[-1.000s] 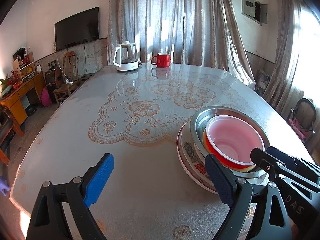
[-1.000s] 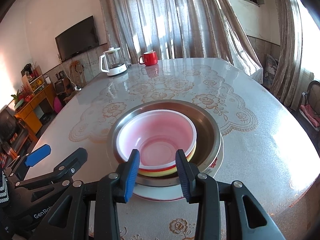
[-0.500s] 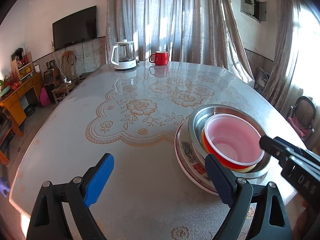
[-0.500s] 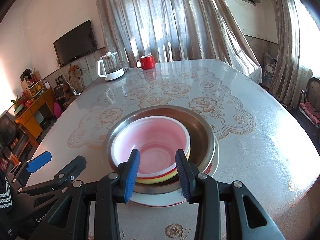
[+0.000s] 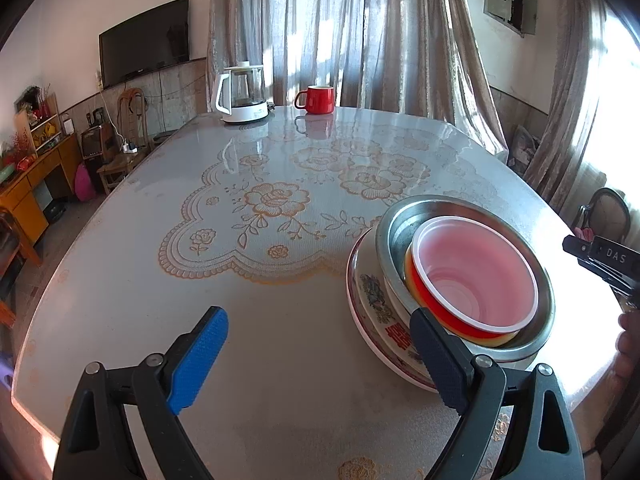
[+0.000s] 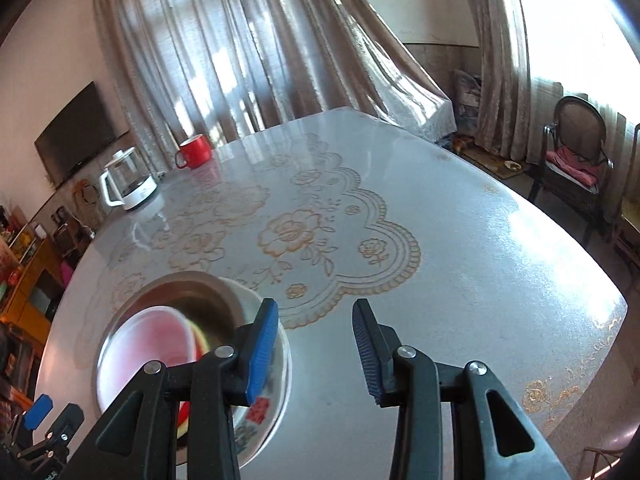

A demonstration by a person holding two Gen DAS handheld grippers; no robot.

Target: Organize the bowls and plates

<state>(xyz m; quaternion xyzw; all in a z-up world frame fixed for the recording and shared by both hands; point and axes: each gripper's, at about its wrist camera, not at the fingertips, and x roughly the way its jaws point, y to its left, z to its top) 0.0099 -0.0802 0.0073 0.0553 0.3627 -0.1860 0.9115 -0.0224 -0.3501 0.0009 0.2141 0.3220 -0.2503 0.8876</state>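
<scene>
One stack of dishes sits on the table: a flowered plate [image 5: 372,292] at the bottom, a steel bowl [image 5: 396,232] on it, then a yellow bowl [image 5: 490,338] and a red bowl with a pink inside [image 5: 476,276]. My left gripper [image 5: 316,320] is open wide over bare table; its right finger is in front of the plate's near rim. In the right wrist view my right gripper [image 6: 316,312] is open with nothing between its fingers. It hangs over bare table just right of the plate [image 6: 276,384], and the steel bowl [image 6: 192,292] lies to its lower left.
A glass kettle [image 5: 242,94] and a red mug [image 5: 318,99] stand at the far end of the table [image 5: 260,208], which has a lace-patterned cover. A chair [image 6: 576,152] stands beyond the table's right edge. A hand shows at the right border of the left wrist view.
My right gripper has swung right, off the stack, and rolled, so the bowls now sit at its lower left. My left gripper has hardly moved.
</scene>
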